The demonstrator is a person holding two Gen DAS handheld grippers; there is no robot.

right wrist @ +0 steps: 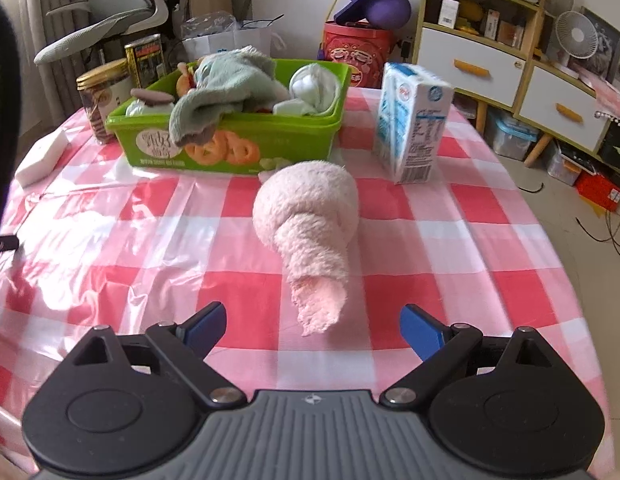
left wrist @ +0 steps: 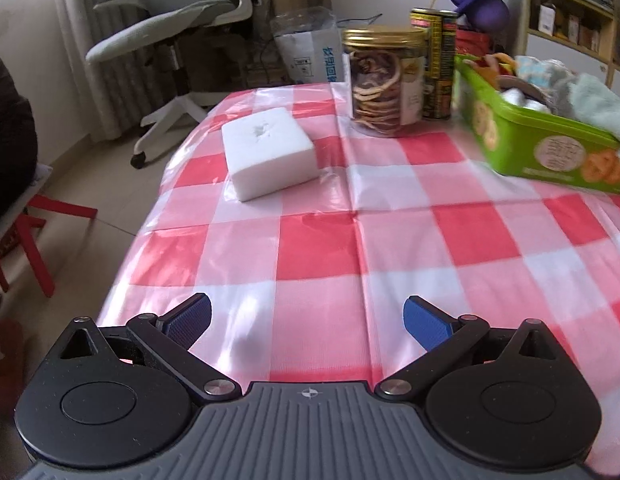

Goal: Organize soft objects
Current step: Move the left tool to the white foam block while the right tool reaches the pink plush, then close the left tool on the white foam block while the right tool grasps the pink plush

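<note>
the pink towel [right wrist: 310, 220] lies on the bench [right wrist: 450, 288] rolled and knotted, fluffy, with a fat round end and a thinner frayed tail. its long axis runs from the green bin [right wrist: 230, 140] toward me, tail nearest my right gripper [right wrist: 312, 324], whose fingers stand wide apart with nothing between them. open checked cloth lies on both sides of it; the milk carton [right wrist: 414, 128] stands off to its right. my left gripper [left wrist: 308, 322] hangs over bare cloth, fingers apart, a white foam block [left wrist: 270, 152] ahead near the bench's left edge.

Towel [right wrist: 310, 216] before bin [right wrist: 230, 148], carton [right wrist: 414, 128] right
</note>
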